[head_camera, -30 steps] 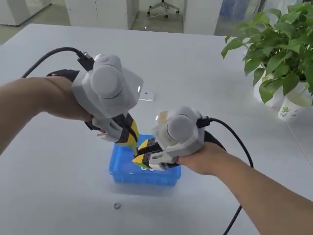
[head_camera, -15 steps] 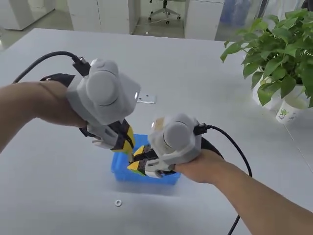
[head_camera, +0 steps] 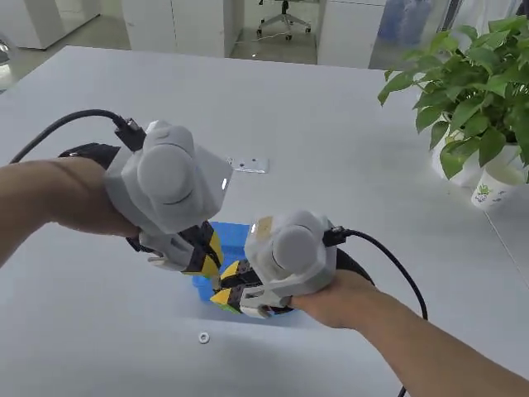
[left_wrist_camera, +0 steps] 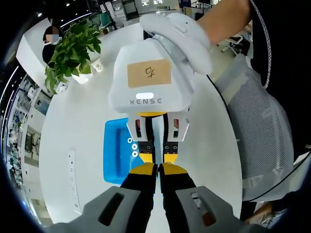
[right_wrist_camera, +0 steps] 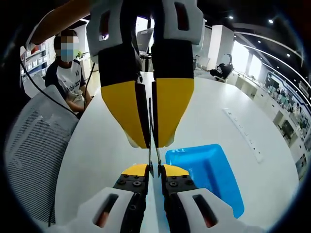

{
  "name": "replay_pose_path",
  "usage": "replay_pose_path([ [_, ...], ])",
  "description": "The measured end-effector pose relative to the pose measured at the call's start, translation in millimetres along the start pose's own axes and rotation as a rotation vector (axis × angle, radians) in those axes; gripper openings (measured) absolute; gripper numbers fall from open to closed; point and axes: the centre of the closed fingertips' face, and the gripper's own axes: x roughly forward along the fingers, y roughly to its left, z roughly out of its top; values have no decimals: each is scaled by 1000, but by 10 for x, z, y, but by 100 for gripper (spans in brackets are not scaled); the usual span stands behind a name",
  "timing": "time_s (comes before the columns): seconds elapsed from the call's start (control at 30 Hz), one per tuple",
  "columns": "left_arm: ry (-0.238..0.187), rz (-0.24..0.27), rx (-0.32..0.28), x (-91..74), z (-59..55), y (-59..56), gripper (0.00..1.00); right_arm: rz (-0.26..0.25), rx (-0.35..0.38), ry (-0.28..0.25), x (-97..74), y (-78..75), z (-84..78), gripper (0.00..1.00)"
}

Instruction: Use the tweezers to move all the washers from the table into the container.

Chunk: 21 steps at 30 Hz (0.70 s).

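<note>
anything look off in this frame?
One washer lies on the table, outside the blue container. The left gripper and right gripper meet tip to tip, both shut on what looks like the tweezers. Nothing spilled or damaged.

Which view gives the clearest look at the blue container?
The right gripper view: the container lies open to the camera, most of its inside and rim plain. In the head view the left gripper and right gripper cover most of it; in the left gripper view the right gripper hides one side.
</note>
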Motion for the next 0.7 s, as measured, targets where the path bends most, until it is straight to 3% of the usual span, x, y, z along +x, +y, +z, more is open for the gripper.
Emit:
replay_pose_path([
  [0.7,7,-17,-42,140,-163,-220,7,46,-2,-1,199,236,-111,12],
])
